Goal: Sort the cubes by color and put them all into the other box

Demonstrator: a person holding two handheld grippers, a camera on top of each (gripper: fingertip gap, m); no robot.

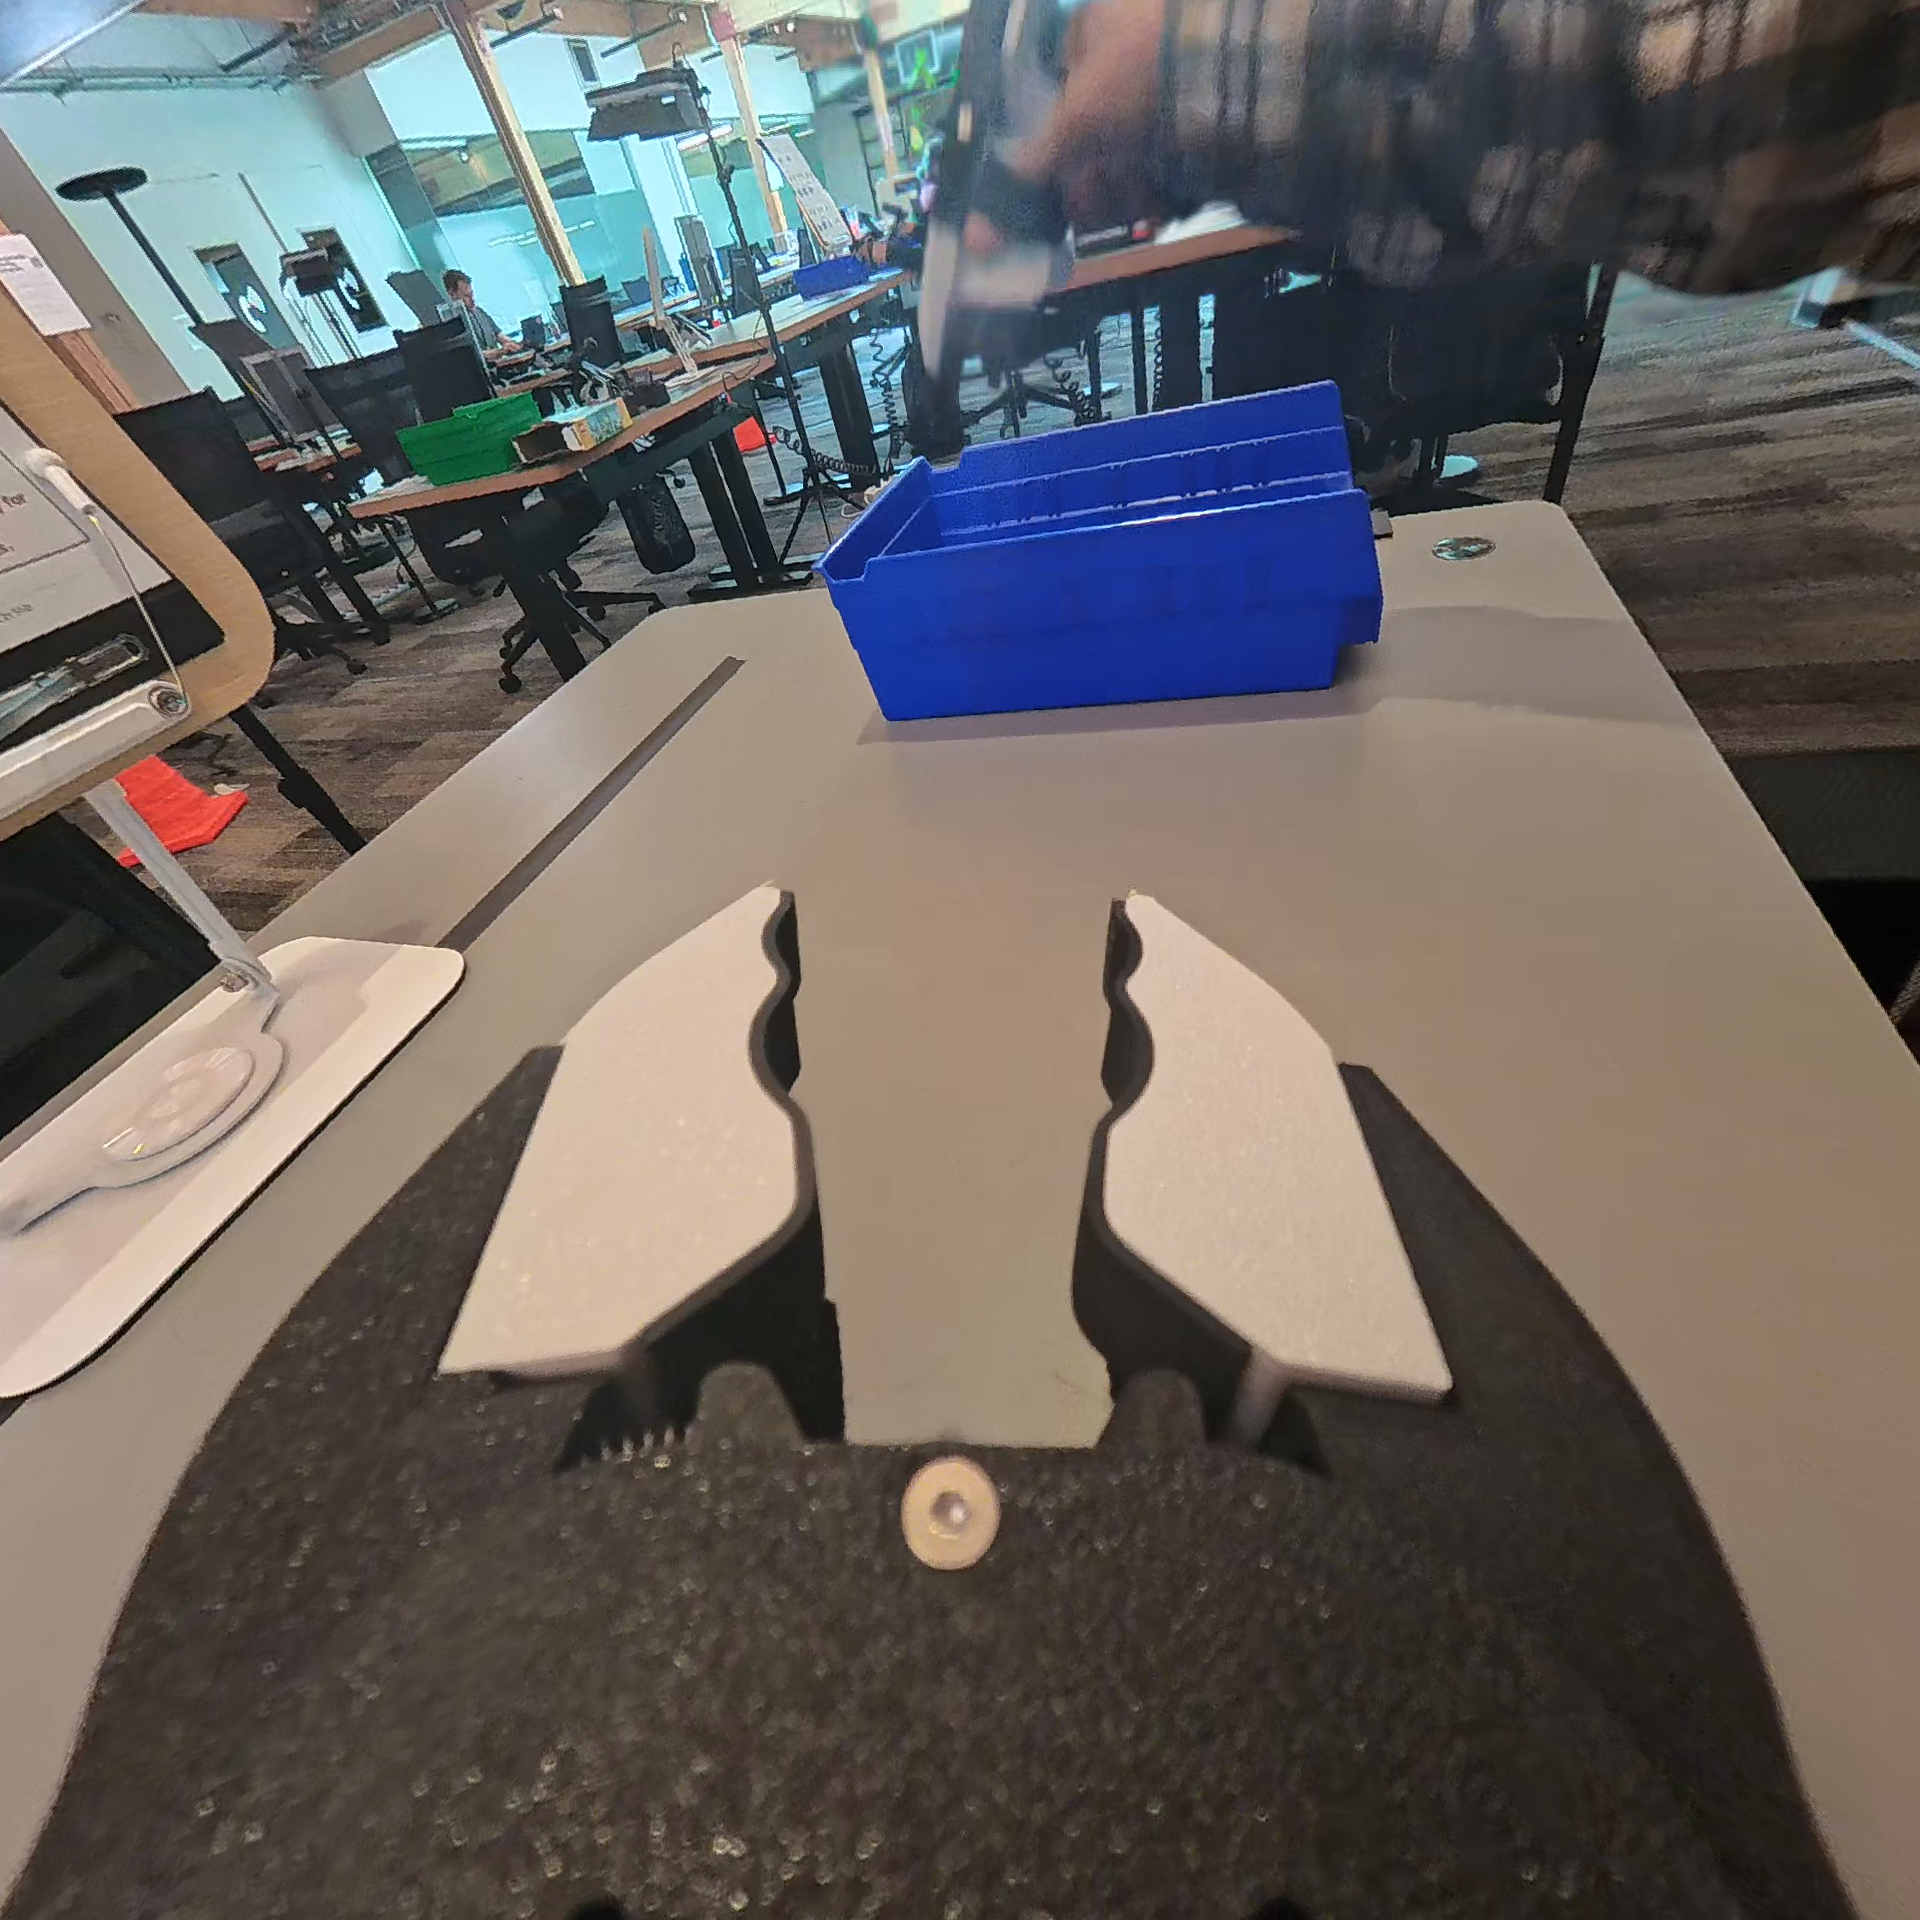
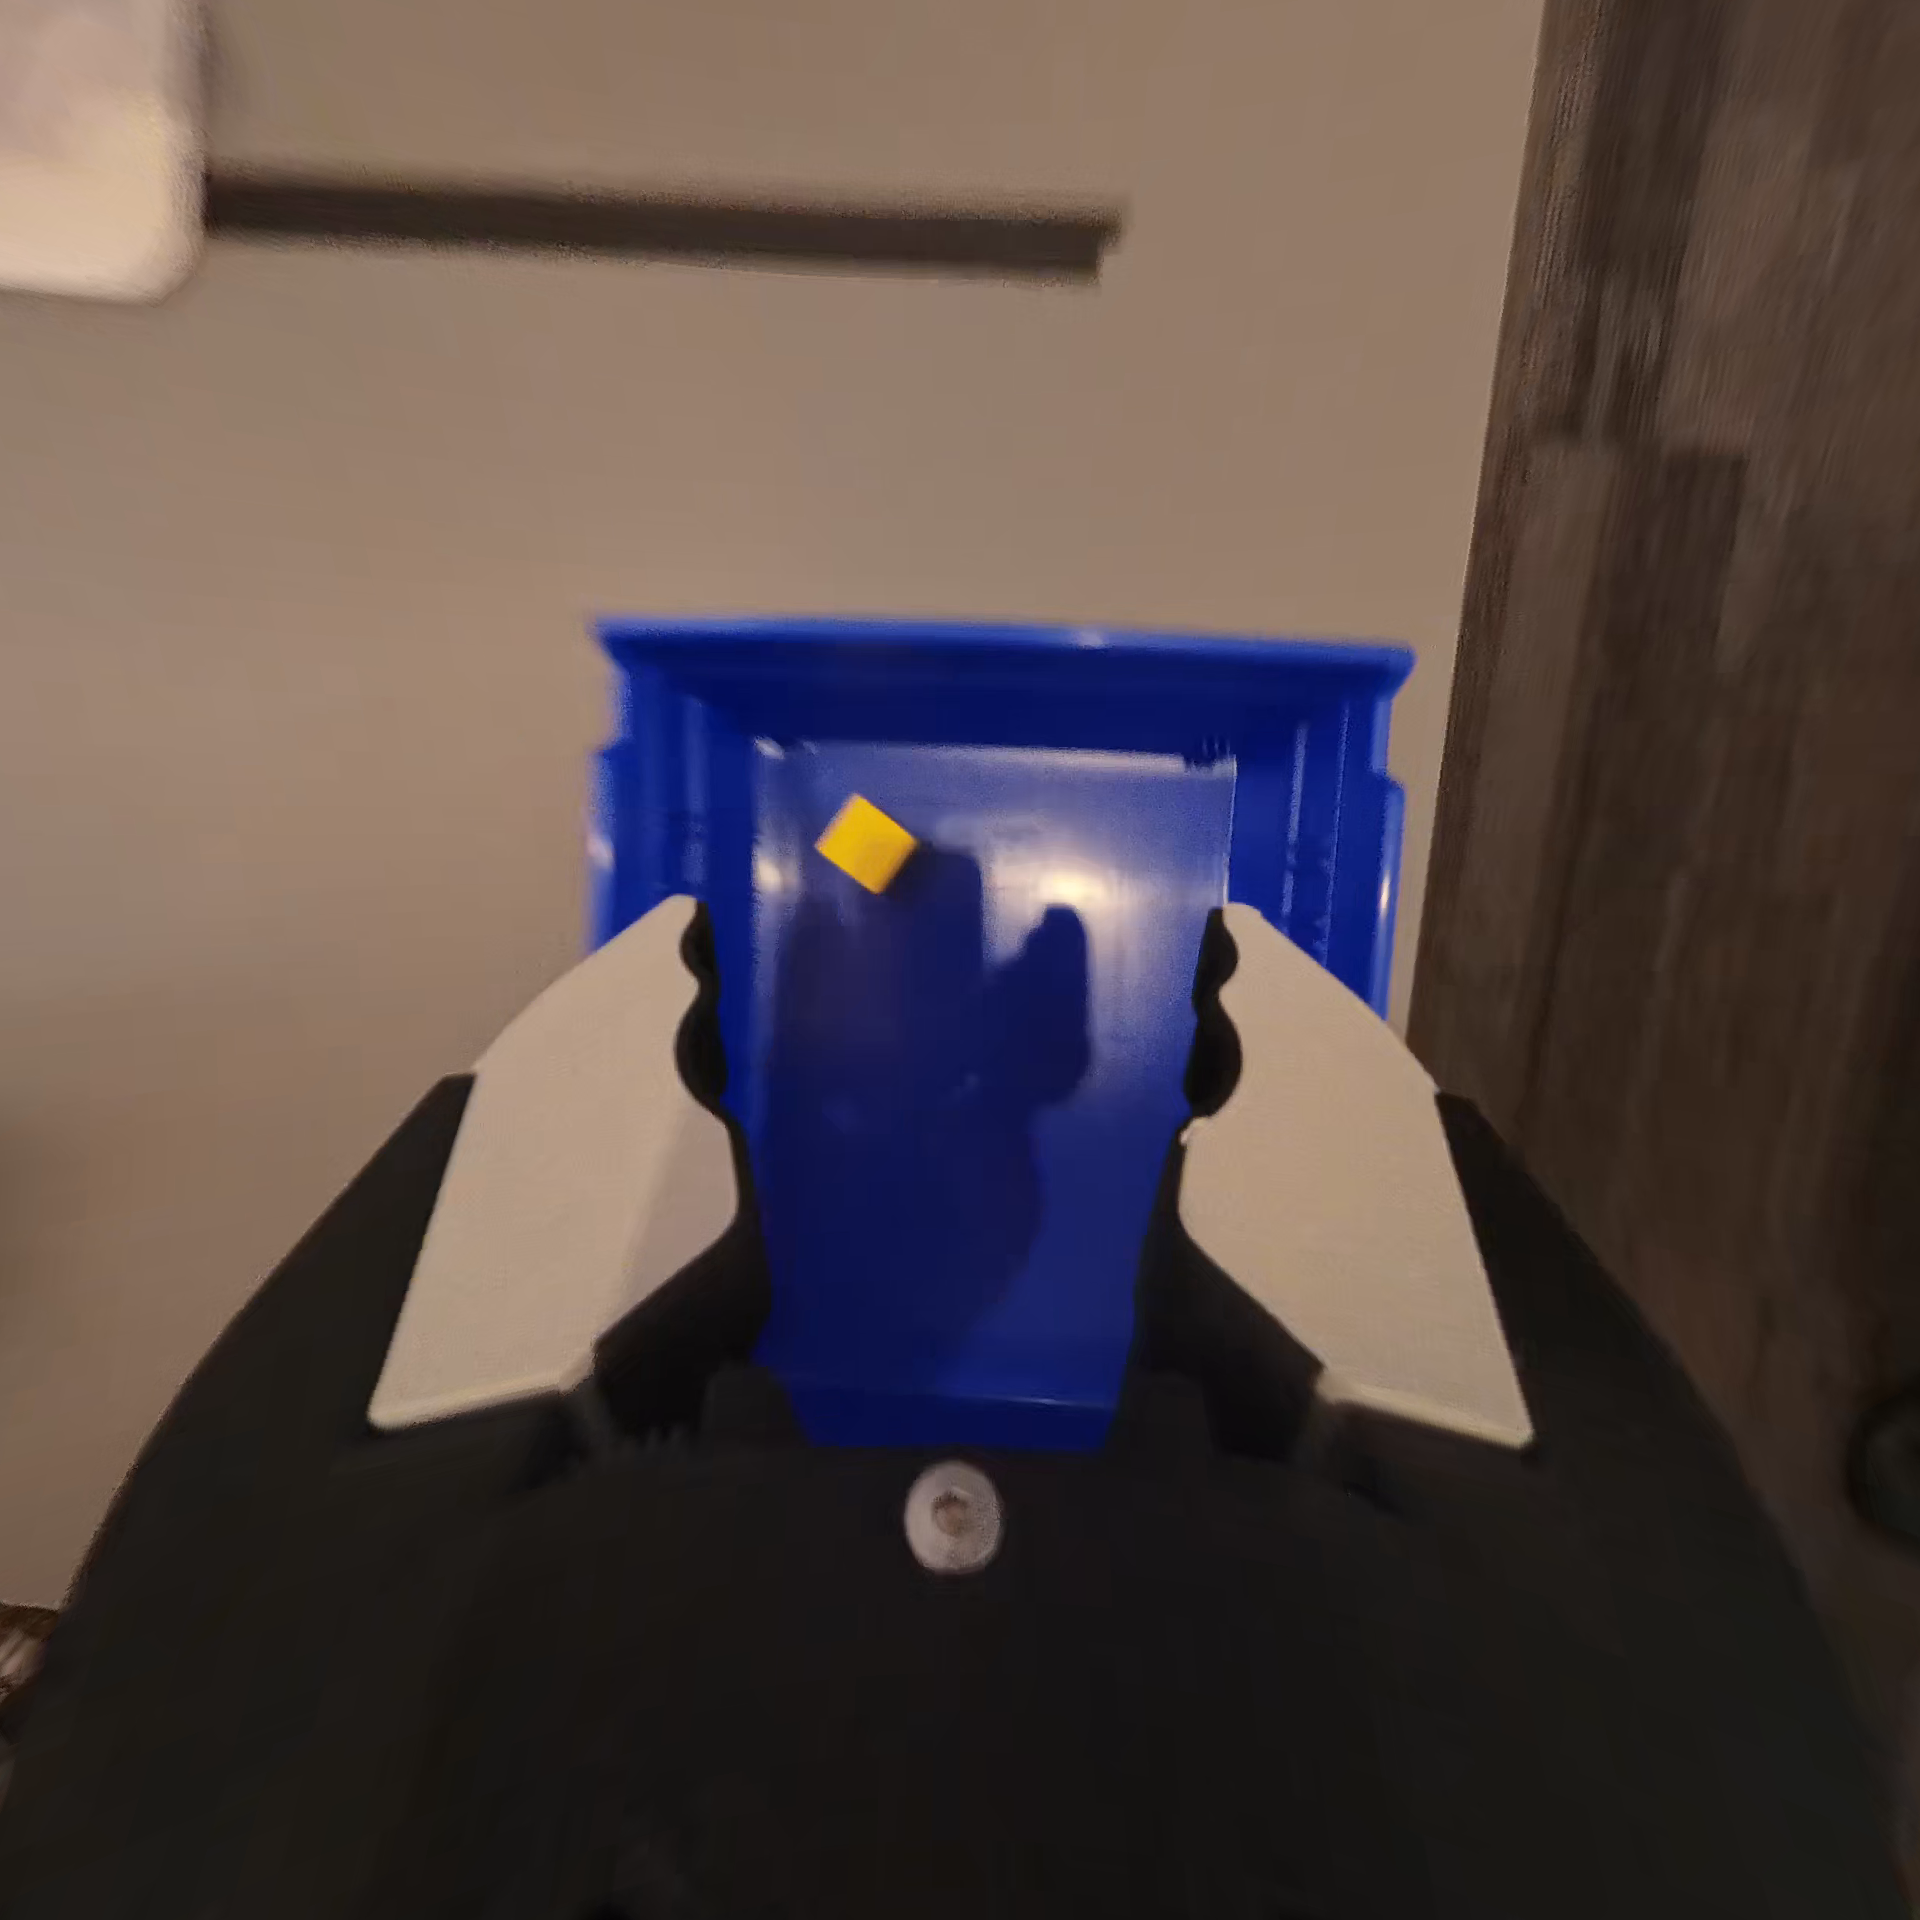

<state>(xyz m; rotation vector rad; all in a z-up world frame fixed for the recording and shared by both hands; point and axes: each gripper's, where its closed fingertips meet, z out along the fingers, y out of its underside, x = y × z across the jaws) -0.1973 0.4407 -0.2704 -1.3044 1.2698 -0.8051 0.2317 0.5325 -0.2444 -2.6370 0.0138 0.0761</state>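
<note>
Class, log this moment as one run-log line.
left gripper: open, empty | right gripper: open, above blue box | yellow cube: in box

A grey desk has a dark groove along its left side, beside a white stand base. Beyond lie carpet, office desks and a green bin.

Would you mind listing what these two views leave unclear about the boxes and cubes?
- Left wrist view: the blue box interior is hidden by its near wall.
- Right wrist view: motion blur softens the yellow cube; the right gripper covers the bin's near end.
- Right gripper in left view: blurred.
</note>
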